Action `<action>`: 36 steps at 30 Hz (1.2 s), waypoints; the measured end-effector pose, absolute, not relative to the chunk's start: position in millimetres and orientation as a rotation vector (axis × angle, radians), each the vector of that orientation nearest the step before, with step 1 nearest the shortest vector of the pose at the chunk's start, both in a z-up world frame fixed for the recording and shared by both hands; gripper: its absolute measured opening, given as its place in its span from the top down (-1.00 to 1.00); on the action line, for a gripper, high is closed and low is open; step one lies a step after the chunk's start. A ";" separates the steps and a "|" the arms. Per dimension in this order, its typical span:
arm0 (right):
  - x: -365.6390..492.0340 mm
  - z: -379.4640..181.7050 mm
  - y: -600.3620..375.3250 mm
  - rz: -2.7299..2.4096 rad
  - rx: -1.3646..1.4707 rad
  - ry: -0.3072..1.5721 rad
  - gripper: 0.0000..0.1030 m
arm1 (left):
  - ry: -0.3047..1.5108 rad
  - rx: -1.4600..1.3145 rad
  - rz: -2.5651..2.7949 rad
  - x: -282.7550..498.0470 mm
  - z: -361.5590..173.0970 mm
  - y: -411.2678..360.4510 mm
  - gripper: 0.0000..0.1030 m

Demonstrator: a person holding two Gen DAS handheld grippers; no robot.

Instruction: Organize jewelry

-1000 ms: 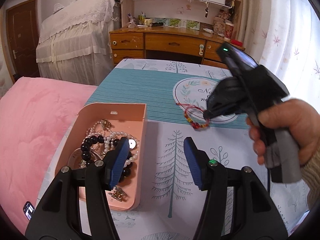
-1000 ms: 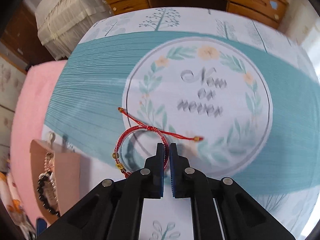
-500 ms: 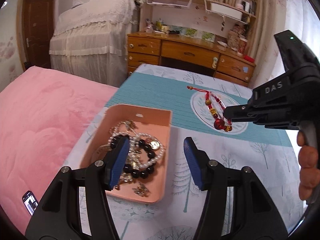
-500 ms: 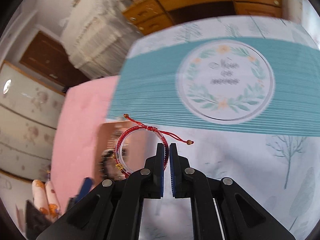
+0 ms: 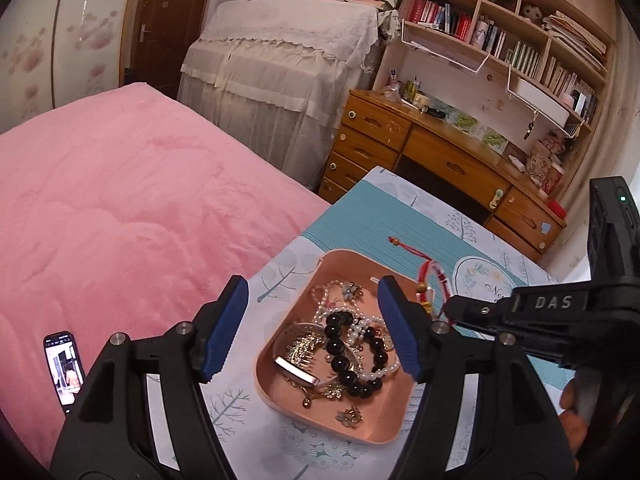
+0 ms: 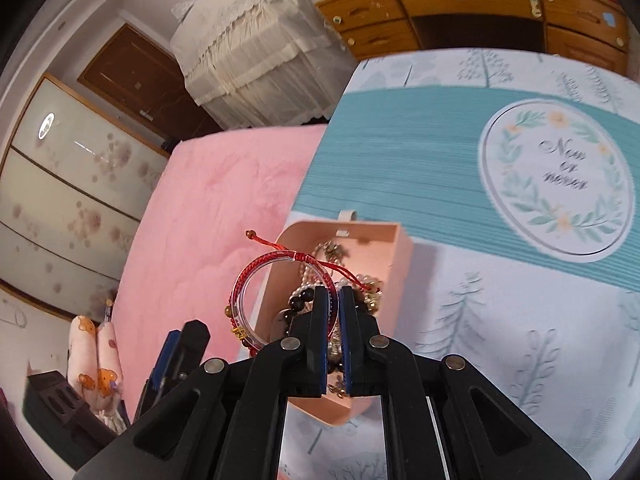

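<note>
A pink tray point(image 5: 382, 434) point(image 6: 394, 256) on the tablecloth holds a black bead bracelet point(image 5: 340, 354), a pearl string point(image 5: 380, 370), gold pieces and other jewelry. My right gripper point(image 6: 334, 300) point(image 5: 450, 312) is shut on a red cord bracelet point(image 6: 246, 286) point(image 5: 434, 278) and holds it in the air above the tray's near-left part. My left gripper point(image 5: 312, 328) is open and empty, hovering over the tray's left side.
A pink bed point(image 5: 120, 208) lies left of the table, with a phone point(image 5: 64, 366) on it. A wooden desk point(image 5: 440, 152) with shelves stands behind. The tablecloth has a teal band and a round wreath print point(image 6: 556, 178) to the right.
My right gripper lifted the red bracelet off the wreath print and carried it left to above the tray. My left gripper rose and swung left over the tray.
</note>
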State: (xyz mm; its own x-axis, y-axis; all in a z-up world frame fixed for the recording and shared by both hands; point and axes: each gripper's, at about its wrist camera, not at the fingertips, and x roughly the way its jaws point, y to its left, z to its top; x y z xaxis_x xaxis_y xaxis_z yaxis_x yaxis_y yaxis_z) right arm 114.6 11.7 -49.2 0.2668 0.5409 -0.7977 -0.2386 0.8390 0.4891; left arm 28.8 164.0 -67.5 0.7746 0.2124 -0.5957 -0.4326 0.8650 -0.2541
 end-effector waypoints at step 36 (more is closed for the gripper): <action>-5.8 -57.6 -120.9 0.192 0.225 1.070 0.35 | 0.789 -0.104 -0.058 15.8 -54.2 43.8 -0.27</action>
